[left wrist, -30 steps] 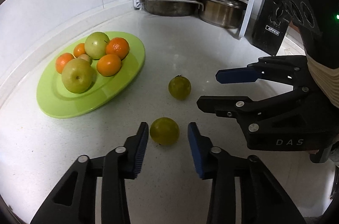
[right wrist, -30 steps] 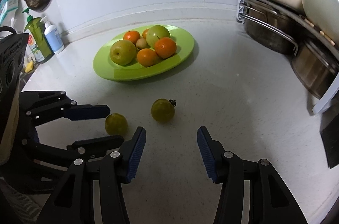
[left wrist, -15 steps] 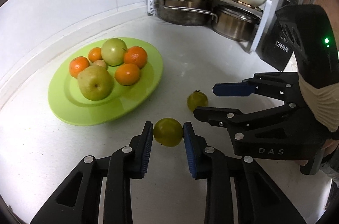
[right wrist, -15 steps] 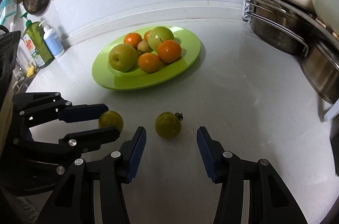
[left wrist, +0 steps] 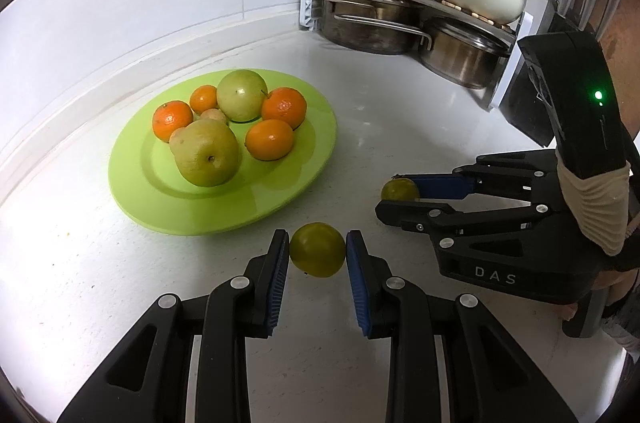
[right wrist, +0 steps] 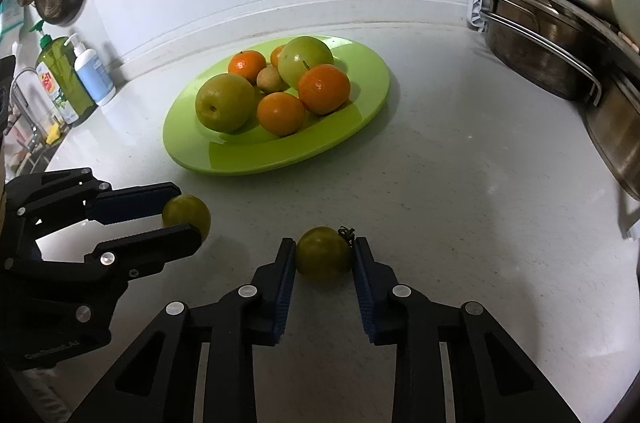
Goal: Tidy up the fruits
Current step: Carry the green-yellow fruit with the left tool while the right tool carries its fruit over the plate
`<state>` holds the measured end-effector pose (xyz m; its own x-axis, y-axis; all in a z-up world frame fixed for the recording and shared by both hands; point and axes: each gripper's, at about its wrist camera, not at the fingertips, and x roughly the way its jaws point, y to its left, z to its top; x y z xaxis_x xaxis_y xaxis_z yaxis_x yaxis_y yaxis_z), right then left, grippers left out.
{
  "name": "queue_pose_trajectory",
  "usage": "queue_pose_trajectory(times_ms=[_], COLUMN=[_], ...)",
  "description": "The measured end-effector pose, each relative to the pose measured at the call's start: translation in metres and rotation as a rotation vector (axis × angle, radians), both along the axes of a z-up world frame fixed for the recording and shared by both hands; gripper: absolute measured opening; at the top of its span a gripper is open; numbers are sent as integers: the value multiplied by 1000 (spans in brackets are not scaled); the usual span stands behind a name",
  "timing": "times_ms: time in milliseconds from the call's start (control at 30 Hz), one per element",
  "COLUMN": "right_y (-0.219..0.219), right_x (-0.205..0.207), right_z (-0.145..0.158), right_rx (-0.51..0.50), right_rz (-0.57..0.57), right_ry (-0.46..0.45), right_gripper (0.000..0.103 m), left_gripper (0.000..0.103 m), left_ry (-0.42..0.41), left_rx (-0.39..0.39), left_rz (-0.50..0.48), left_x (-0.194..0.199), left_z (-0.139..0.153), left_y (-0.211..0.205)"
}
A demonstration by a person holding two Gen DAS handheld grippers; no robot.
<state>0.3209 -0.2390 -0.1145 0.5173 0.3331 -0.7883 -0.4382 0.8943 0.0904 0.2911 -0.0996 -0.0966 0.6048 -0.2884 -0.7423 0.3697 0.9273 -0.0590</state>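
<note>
Left tool (left wrist: 317, 250): low centre of the left wrist view, closed on a small yellow-green fruit (left wrist: 317, 249); both blue pads (left wrist: 280, 271) press its sides at about its widest part. In the right wrist view the same tool sits at lower left with the fruit at its tips.
Plate (left wrist: 132, 199): green, left of centre in the left wrist view, just beyond the held fruit; it carries four mandarins (left wrist: 269, 139), a pear (left wrist: 206, 152), a green apple (left wrist: 241, 95) and a small tan fruit I cannot name.
Free room on the plate: the near rim and the right-hand part look bare; that is where I judge a new fruit should go.
Right tool (right wrist: 324, 257): low centre of the right wrist view, closed on a second yellow-green fruit with a dark stalk (right wrist: 323, 254); the stalk lies against the right pad. In the left wrist view this tool reaches in from the right.
Surface (right wrist: 460, 191): white, speckled; whether either fruit has cleared it I cannot tell.
Step in hand: lifting both fruits to carry them to the plate.
Doing it well: raise each straight up before moving across, so the round fruit does not roll out of the pads.
Grip: keep the squeeze steady; smooth skin will likely slip if it eases.
Order: I would lead with the left tool, nearer the plate, so the two do not cross.
Setting down: lower until the fruit rests, clear of the pile, then let go.
</note>
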Motion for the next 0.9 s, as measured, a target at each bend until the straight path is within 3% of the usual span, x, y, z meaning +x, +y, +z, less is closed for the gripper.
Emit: queue_pose_trajectory(times_ms=[467, 900], right_y=[9, 38], right_x=[-20, -20], right_z=[28, 70], right_rx=[39, 77], right_rz=[10, 7], right_ry=[-44, -142], right_gripper=[29, 29], left_gripper=[29, 29], left_ry=[-41, -151], left_rx=[-33, -14], left_rz=[30, 107], left_x=[-14, -17], left_z=[21, 57], left_y=[19, 54])
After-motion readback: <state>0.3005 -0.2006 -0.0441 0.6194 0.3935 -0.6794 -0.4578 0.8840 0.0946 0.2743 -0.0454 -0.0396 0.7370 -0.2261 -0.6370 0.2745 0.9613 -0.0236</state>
